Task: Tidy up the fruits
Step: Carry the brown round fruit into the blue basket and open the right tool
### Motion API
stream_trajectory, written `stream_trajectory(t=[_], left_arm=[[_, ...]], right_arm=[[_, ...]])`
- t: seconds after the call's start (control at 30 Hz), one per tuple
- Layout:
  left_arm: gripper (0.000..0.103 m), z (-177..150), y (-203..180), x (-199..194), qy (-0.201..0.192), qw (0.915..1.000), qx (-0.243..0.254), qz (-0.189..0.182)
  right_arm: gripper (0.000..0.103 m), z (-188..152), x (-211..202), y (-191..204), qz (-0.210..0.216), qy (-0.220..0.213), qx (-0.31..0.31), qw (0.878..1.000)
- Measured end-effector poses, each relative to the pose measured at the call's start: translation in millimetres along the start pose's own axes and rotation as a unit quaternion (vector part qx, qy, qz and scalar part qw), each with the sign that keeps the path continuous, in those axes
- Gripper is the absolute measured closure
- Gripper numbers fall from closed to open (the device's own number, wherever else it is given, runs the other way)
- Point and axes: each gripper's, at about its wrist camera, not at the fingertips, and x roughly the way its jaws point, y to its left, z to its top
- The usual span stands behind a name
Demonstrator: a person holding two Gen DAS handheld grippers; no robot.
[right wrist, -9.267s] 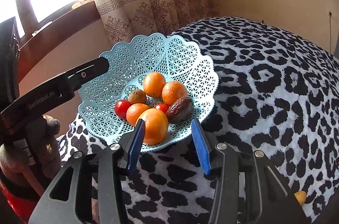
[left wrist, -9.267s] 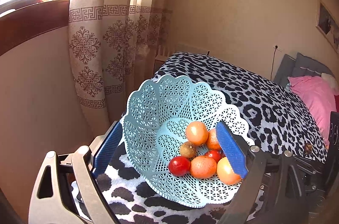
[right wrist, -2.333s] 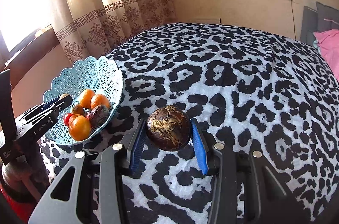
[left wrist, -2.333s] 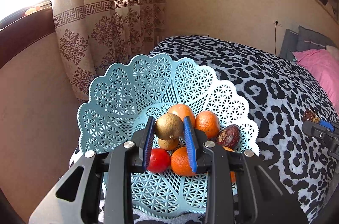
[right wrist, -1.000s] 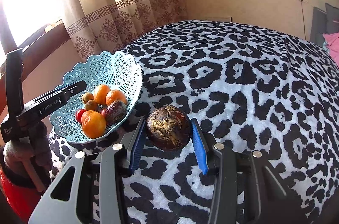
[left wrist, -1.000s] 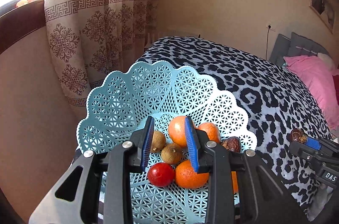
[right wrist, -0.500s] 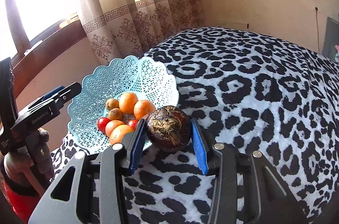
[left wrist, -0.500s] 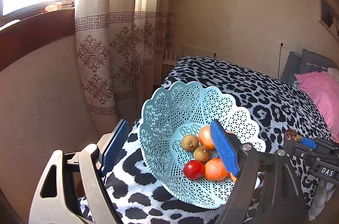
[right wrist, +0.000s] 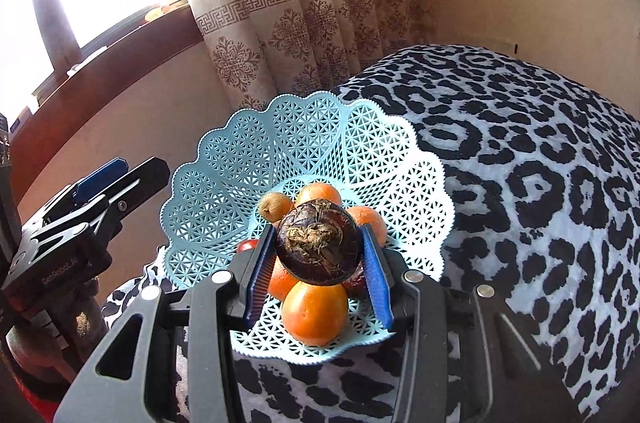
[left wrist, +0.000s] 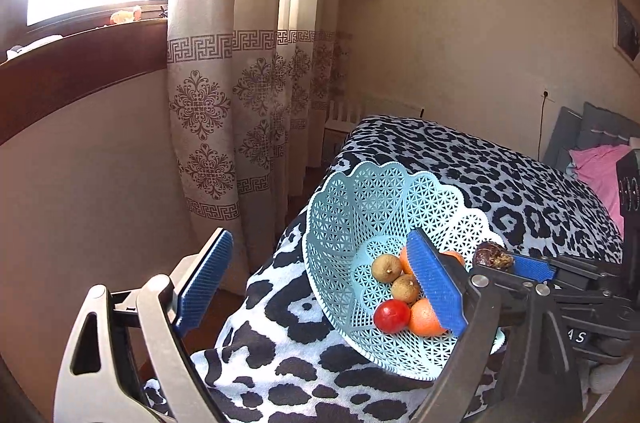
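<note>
The right gripper [right wrist: 318, 259], clamped on a dark fruit [right wrist: 318, 243], hovers over the basket [right wrist: 224, 183]. Next, it should lower and let go. The left gripper [left wrist: 320, 287] waits, jaws wide apart.

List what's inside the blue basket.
The blue basket holds oranges, two small brown fruits and a red one. The gripped dark fruit covers the rest.

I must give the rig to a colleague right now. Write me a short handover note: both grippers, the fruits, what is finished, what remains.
Left gripper: jaws wide open, empty, beside the blue basket.
Right gripper: shut on a dark brown fruit, held above the basket.
In the basket: oranges, two small brown fruits, red tomatoes.
Done: these fruits are in the basket.
Left: lower the dark fruit in and open the jaws. No other loose fruit is visible on the spotted blanket.
</note>
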Motion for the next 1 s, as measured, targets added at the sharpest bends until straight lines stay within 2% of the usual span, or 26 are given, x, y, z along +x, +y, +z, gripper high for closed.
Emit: stream_trajectory(t=[0.33,0.57,1.0], left_arm=[[0.013,0.0,0.9,-1.0,-0.001,1.0,-0.004,-0.001],[0.013,-1.3,-0.9,0.7,0.002,1.0,-0.002,-0.003],[0.008,-1.6,-5.6,-1.9,-0.006,0.9999,0.009,0.005]], right_arm=[[0.061,2.2,22.2,7.9,-0.002,0.017,-0.008,1.0],[0.06,3.9,23.7,7.3,-0.007,0.014,-0.005,1.0],[0.06,-18.2,-10.9,-11.2,-0.021,-0.01,0.023,0.999]])
